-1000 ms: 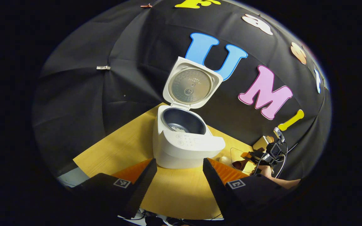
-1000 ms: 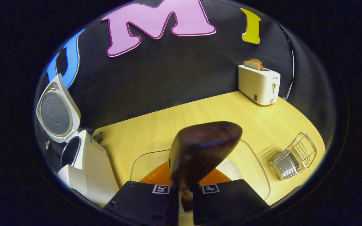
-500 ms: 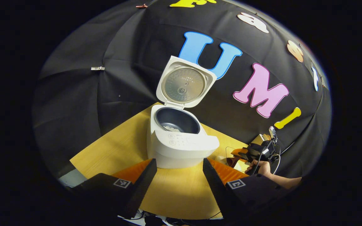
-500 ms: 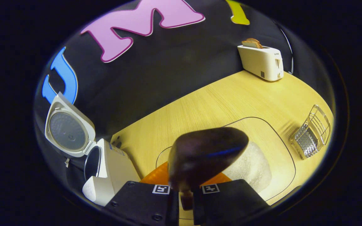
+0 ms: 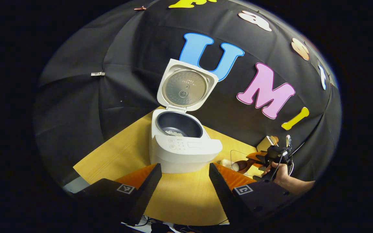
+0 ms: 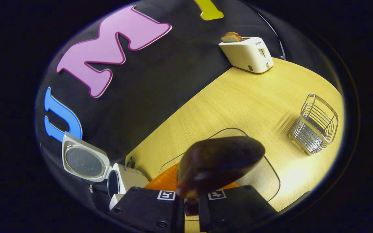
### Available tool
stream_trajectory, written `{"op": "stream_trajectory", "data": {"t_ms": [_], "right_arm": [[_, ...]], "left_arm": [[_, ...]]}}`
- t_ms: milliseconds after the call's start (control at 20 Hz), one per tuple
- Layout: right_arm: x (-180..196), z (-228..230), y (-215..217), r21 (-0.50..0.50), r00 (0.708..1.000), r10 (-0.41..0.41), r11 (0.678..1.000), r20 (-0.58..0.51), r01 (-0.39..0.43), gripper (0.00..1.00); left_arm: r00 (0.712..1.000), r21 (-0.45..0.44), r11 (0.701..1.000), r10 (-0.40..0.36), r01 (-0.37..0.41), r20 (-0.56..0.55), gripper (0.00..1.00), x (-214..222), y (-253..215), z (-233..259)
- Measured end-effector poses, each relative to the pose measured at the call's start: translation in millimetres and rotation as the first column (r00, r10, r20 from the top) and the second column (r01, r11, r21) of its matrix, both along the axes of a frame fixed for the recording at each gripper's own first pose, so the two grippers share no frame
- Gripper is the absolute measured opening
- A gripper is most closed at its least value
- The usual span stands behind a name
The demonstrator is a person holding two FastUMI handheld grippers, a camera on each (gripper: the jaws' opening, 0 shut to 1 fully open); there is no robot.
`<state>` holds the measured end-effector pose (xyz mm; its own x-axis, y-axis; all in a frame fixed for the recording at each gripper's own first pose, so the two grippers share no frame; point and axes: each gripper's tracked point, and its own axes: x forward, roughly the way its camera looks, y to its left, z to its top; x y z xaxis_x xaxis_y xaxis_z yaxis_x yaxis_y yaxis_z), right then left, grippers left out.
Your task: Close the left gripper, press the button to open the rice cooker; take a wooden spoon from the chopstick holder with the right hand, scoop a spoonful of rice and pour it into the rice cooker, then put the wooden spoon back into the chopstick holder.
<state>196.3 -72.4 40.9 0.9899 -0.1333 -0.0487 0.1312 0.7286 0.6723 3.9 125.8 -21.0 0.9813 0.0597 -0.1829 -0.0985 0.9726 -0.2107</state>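
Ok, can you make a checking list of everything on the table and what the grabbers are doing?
Surface: wooden table, bare in the middle.
Job's things: rice cooker lid up, some rice inside; wooden spoon over the clear rice container; wire chopstick holder upright.
Clutter: toaster with toast.
Grippers: left hand-held gripper open, holding nothing; right hand-held gripper shut on the spoon.
Cables: one on the right gripper, seen in the left gripper view.
Surroundings: black cloth wall.

No wording can be read: the small brand mark on the toaster (image 6: 247,53), the print on the rice cooker's (image 5: 181,147) inner lid and control panel, and the square coded markers on the tongs are all illegible.
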Motion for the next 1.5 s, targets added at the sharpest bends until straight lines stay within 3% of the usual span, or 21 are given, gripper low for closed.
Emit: {"op": "stream_trajectory", "data": {"t_ms": [50, 150, 200, 250, 700, 800, 850, 900, 1000, 1100, 1150, 1400, 1450, 1500], "right_arm": [[-3, 3, -2, 0.027, 1.000, 0.000, 1.000, 0.009, -0.001, 0.10], [-9, 10, -7, 0.071, 1.000, 0.000, 0.997, 0.027, -0.002, 0.10], [-12, 14, -9, 0.081, 0.999, 0.001, 0.997, 0.036, -0.004, 0.10], [-16, 17, -10, 0.081, 0.999, -0.001, 0.997, 0.044, -0.003, 0.10], [-39, 73, -2, -0.002, 0.994, 0.026, 1.000, 0.104, -0.026, 0.10], [-42, 91, 8, -0.002, 0.991, 0.039, 0.999, 0.130, -0.039, 0.10], [-43, 99, 13, 0.004, 0.989, 0.046, 0.999, 0.142, -0.047, 0.10], [-43, 105, 18, 0.010, 0.987, 0.054, 0.998, 0.150, -0.057, 0.10], [-43, 115, 28, 0.016, 0.986, 0.068, 0.997, 0.154, -0.072, 0.10], [-43, 122, 42, 0.040, 0.984, 0.088, 0.995, 0.154, -0.095, 0.10], [-42, 127, 51, 0.058, 0.982, 0.102, 0.992, 0.159, -0.112, 0.21], [-35, 154, 95, 0.050, 0.970, 0.161, 0.984, 0.181, -0.173, 0.21], [-34, 159, 107, 0.045, 0.967, 0.175, 0.982, 0.186, -0.186, 0.10], [-31, 165, 117, 0.043, 0.964, 0.187, 0.979, 0.189, -0.198, 0.21]], "left_arm": [[1.000, 0.000, 1.000, -0.004, 0.004, 0.000, 0.91, -1, -2, 0], [1.000, 0.004, 1.000, -0.008, 0.008, -0.001, 0.95, 0, -4, 1], [1.000, 0.006, 1.000, -0.009, 0.009, 0.001, 0.91, -1, -5, 2], [1.000, 0.008, 1.000, -0.011, 0.011, 0.004, 0.95, -1, -7, 5], [1.000, 0.023, 1.000, -0.021, 0.020, 0.013, 0.95, -3, -14, 5], [1.000, 0.018, 1.000, -0.018, 0.018, 0.019, 0.95, -3, -12, 6], [1.000, 0.027, 1.000, -0.015, 0.014, 0.025, 0.91, -4, -10, 8], [0.999, 0.038, 0.999, -0.016, 0.015, 0.035, 0.95, -5, -8, 10], [0.998, 0.048, 0.999, -0.023, 0.020, 0.052, 0.91, -4, -7, 13], [0.998, 0.041, 0.999, -0.027, 0.025, 0.063, 0.95, -5, -4, 14], [0.997, 0.035, 0.999, -0.027, 0.025, 0.066, 0.95, -5, -1, 14], [0.996, -0.009, 1.000, -0.019, 0.020, 0.086, 0.95, -5, 15, 15], [0.996, -0.013, 1.000, -0.016, 0.018, 0.088, 0.95, -6, 22, 15], [0.996, -0.016, 1.000, -0.012, 0.013, 0.089, 0.95, -6, 27, 16]]}}
